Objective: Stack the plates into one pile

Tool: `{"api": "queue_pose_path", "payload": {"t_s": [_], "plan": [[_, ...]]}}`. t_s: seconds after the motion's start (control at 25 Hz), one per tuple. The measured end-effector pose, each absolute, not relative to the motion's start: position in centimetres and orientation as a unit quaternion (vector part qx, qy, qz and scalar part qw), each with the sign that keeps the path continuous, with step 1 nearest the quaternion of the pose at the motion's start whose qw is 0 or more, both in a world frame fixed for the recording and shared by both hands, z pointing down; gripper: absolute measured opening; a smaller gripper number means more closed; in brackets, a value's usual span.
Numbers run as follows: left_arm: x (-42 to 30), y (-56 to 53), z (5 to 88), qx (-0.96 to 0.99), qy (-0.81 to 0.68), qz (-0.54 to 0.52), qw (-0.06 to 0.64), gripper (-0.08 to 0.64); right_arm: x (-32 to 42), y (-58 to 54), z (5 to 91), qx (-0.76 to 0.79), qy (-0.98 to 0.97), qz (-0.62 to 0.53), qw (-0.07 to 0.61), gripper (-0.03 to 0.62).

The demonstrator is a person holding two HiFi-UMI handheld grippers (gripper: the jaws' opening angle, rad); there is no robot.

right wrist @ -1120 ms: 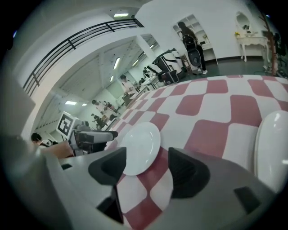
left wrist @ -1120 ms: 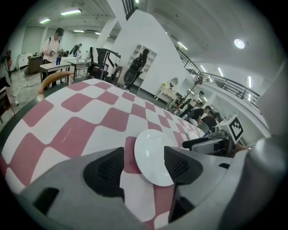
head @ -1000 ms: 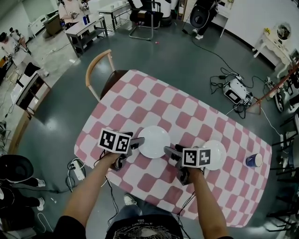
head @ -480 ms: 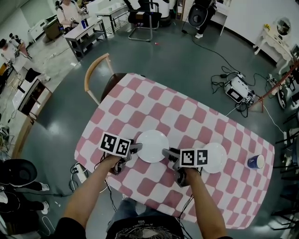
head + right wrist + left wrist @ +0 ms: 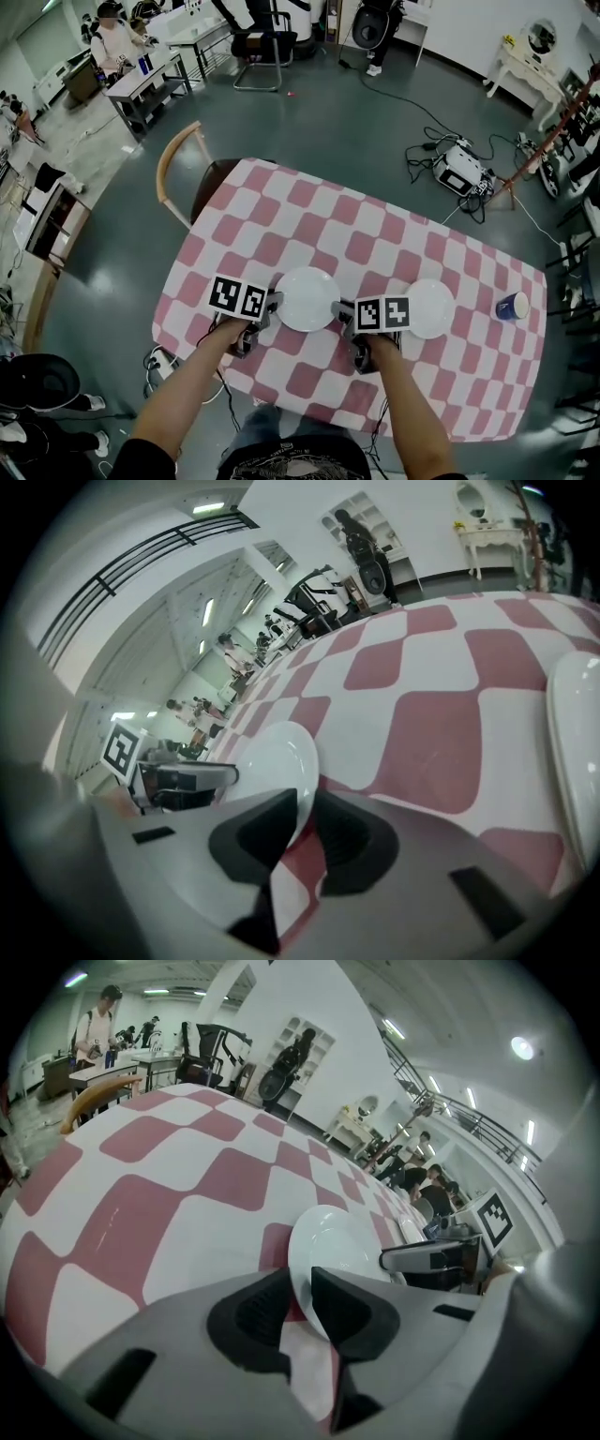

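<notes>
- Head view: a white, round, shallow plate (image 5: 307,298) lies on the pink-and-white checked table (image 5: 309,220) between the left gripper (image 5: 273,303) and the right gripper (image 5: 339,308), one at each side of its rim. A second plate (image 5: 429,308) lies just beyond the right gripper. Both forearms reach forward, grippers angled downward.
- Left gripper view: the plate's rim stands in the narrow gap between the jaws, which have just been closing and now pinch it.
- Right gripper view: these jaws have likewise been closing and nip the opposite rim. The second plate shows at the right edge.
</notes>
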State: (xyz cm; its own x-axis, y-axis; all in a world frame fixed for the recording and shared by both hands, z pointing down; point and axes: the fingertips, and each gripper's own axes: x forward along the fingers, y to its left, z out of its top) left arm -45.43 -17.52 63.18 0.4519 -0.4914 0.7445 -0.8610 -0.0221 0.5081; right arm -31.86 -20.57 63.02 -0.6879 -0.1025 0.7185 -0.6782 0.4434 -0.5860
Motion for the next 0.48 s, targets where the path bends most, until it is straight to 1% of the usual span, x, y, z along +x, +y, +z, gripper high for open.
{"api": "queue_pose_path", "payload": {"t_s": [0.28, 0.48], "plan": [[-44.6, -18.9, 61.0, 0.715, -0.481, 0.174, 0.477, 0.046, -30.5, -20.9, 61.9, 0.286, -0.786, 0.474, 0.276, 0.048], [-42.3, -19.9, 59.7, 0.738, -0.462, 0.175, 0.460, 0.043, -28.0, -21.5, 60.3, 0.314, -0.787, 0.467, 0.255, 0.044]]}}
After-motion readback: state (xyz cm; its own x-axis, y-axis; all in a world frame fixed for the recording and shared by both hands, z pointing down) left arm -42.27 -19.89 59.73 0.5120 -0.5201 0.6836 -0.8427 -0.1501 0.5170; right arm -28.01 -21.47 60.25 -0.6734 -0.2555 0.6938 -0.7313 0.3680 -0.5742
